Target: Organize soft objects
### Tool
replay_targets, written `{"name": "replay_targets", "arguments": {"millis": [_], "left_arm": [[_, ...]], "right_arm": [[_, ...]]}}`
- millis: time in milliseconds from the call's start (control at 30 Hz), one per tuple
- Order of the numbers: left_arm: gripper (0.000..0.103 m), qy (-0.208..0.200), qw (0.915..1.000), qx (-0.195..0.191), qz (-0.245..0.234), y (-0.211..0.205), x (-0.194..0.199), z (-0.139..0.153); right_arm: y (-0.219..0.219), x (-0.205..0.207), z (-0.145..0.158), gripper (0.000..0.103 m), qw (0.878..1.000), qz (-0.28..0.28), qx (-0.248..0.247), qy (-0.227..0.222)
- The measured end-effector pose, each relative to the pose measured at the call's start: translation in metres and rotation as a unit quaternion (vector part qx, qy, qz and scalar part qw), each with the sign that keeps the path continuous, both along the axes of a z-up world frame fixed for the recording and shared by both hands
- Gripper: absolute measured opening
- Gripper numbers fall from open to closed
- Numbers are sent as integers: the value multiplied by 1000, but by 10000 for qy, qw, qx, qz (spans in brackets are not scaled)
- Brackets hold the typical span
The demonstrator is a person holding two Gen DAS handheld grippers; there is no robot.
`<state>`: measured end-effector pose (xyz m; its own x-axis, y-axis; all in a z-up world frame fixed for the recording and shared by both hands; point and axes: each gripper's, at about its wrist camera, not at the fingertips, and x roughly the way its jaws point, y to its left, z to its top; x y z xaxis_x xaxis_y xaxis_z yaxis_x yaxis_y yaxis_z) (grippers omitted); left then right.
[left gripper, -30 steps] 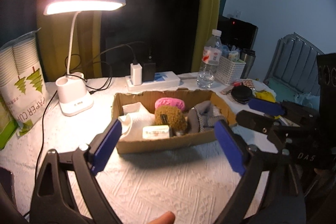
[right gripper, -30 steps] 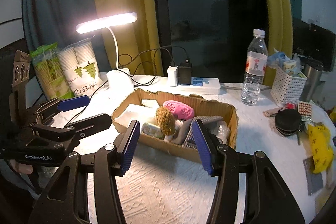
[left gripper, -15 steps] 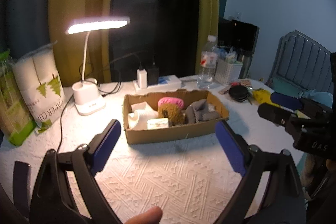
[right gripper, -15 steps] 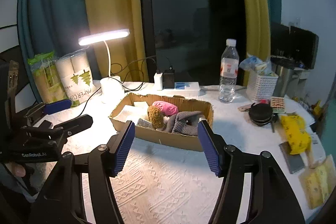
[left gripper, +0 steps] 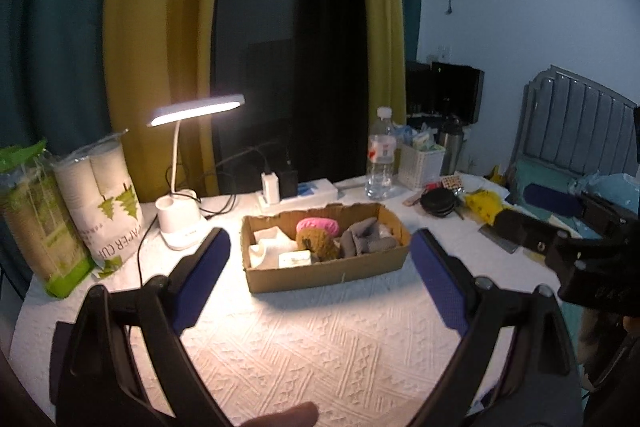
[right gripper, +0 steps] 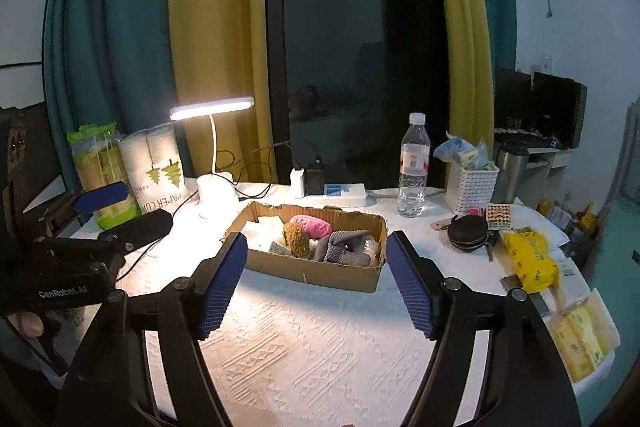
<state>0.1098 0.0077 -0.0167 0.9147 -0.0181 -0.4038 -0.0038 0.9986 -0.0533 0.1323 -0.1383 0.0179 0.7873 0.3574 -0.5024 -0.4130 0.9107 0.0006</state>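
Lying crosswise, cardboard box [left gripper: 328,273] of softies

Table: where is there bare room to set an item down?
The white tablecloth between the cardboard box and both open grippers, left and right, is bare. Crowded: the right edge around the yellow bag, and behind the box by the lamp and bottle.

Two black grabbers with blue pads

The left gripper [left gripper: 320,267] and right gripper [right gripper: 312,279] have black arms, round silver screws and bumpy blue pads [right gripper: 222,283]. White letters mark one.
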Motion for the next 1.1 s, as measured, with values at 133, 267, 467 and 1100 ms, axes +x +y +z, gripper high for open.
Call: {"name": "replay_targets", "arguments": {"millis": [133,267,467,1100], "left_arm": [[93,-96,10000,17,-1,0,-14,8],[93,-171,9998,24,7,0,-24,14],[93,-271,9996,43,18,1,-29,22],[93,-402,9992,38,-7,-2,-37,34]], "right_arm": [[-1,-13,7,75,10000,6,3,-90],[1,-21,11,75,9999,35,-24,-152],[2,-23,15,75,9998,47,-17,-212],[3,-30,22,75,9996,53,1,-289]]}}
